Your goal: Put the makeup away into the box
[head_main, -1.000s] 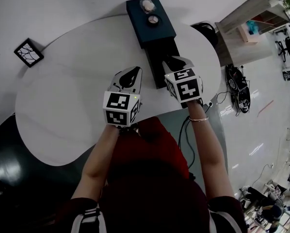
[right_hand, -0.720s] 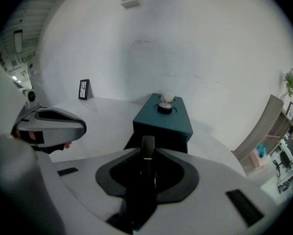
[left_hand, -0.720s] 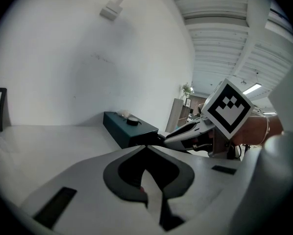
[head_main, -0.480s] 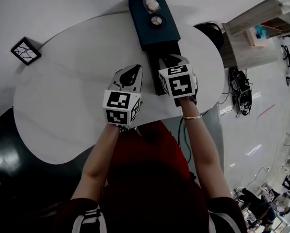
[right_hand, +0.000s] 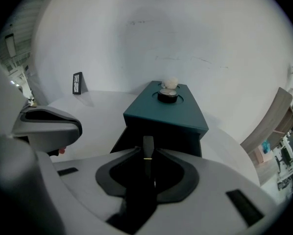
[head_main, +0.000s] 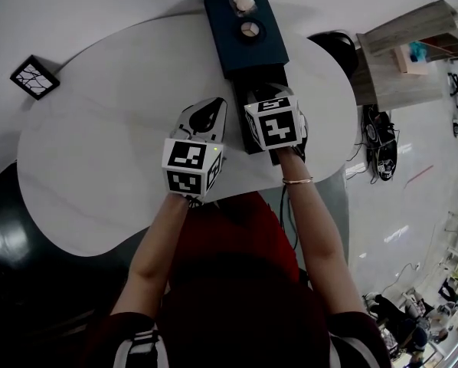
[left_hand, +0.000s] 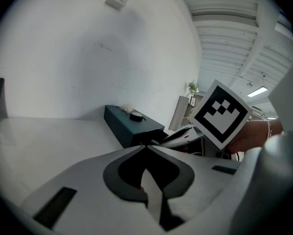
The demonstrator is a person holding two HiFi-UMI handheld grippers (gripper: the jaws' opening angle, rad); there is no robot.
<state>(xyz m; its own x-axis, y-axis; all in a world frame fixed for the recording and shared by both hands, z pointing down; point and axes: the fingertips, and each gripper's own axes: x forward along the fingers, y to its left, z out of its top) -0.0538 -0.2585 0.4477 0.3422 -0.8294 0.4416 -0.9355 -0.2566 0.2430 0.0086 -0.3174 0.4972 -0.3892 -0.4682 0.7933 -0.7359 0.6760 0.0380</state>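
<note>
A dark teal box (head_main: 248, 48) stands at the table's far side with its drawer (head_main: 261, 83) pulled out toward me. On the lid sit a round compact (head_main: 250, 30) and a pale puff (head_main: 243, 1). My right gripper (head_main: 264, 95) hangs over the open drawer, shut on a slim dark makeup stick (right_hand: 147, 153) with a thin gold band that points at the box front (right_hand: 171, 114). To its left, my left gripper (head_main: 211, 107) hovers above the bare tabletop, jaw tips together (left_hand: 146, 148). A small reddish speck shows between them; I cannot tell what it is.
The white rounded table (head_main: 106, 152) has a small black-framed picture (head_main: 34, 77) at its far left. A wooden shelf unit (head_main: 413, 37) and cables on the floor (head_main: 378, 140) lie beyond the right edge. The right gripper's marker cube (left_hand: 220, 114) is close beside the left gripper.
The right gripper with the stick has sunk and shifted left, closer over the open drawer. The left gripper has crept slightly forward and down.
</note>
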